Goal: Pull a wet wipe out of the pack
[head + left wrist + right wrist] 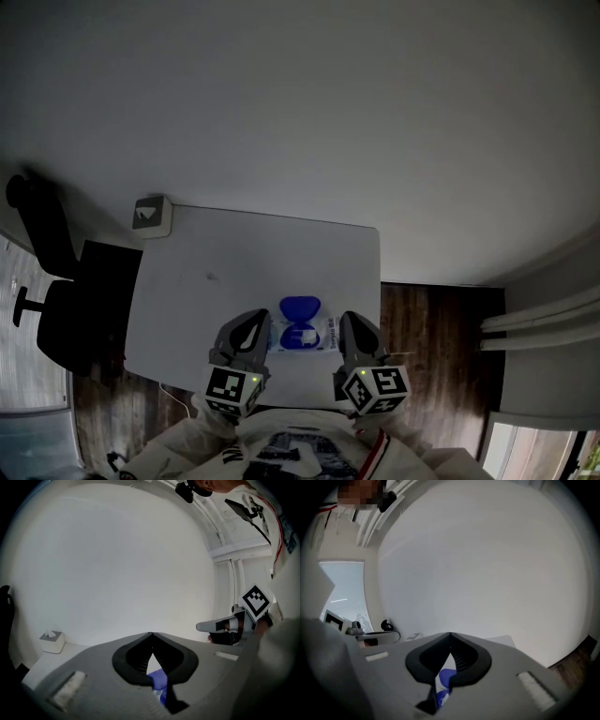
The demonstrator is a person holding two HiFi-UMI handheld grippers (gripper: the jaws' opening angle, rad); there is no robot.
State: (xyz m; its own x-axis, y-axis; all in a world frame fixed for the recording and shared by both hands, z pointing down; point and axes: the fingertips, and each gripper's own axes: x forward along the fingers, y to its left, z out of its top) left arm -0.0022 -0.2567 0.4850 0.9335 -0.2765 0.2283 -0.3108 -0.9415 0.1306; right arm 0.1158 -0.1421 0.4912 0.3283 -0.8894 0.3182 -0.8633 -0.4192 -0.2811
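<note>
At the far left of the head view we see a black office chair [64, 286] standing beside the worktop [234, 272]. On the worktop's far left corner sits a white tissue box [151, 215], which the left gripper view also catches at its left edge [51, 641]. The rest of the white surface is bare up to the near edge.

There, the left hand-held gripper [251, 328] lies low over the worktop, just left of the wet wipe pack [302, 337]. In its own view the left hand-held gripper [151, 634] has its two jaws drawn together, tips meeting, with nothing pinched between them. Through the gap below the tips we glimpse the pack's blue lid [159, 680].

The pack rests flat near the front edge of the worktop, between the two grippers and close to both. Its blue lid [300, 309] appears flipped open toward the far side. We cannot tell whether a wipe sticks out of the opening.

Just right of the pack is the right hand-held gripper [352, 330]. In its own view the right hand-held gripper [450, 633] likewise has its jaws closed tip to tip and empty, with the blue lid [445, 679] showing behind them. Each gripper also appears in the other's view, at the side.

Beyond the worktop's right edge we see dark wooden floor [431, 328], then pale pipes [539, 323] along the wall.
</note>
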